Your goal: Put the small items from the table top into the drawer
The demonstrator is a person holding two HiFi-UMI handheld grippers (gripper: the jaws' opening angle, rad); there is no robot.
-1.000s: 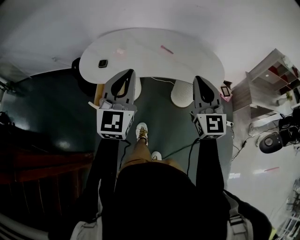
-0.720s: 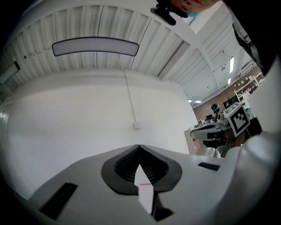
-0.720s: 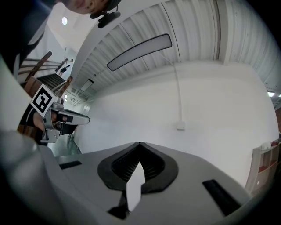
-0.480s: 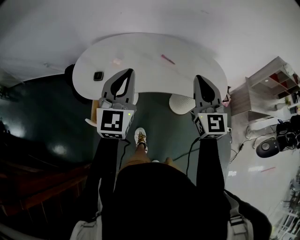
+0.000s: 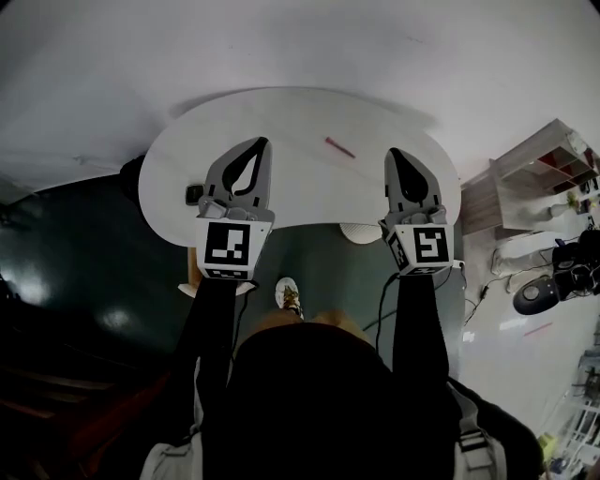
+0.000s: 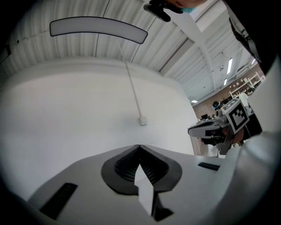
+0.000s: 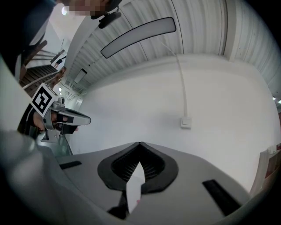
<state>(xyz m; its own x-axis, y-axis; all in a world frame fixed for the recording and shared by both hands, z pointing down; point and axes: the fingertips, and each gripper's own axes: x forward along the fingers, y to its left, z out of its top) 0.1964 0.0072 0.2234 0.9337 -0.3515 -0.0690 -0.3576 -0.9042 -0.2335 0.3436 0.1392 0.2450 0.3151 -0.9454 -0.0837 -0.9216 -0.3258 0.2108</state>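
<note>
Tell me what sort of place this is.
Probably an office or lab-type room: a white rounded table by a plain white wall, an open shelf unit at right, a long light panel on a slatted ceiling.

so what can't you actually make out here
Head view: the small dark square item, against the left gripper, is too small to identify.
Head view: the thin pink stick is too small to name.
No view shows the drawer; the white rounded table top covers whatever is under it.
Both gripper views: each gripper's own body blocks nearly all of the table.
</note>
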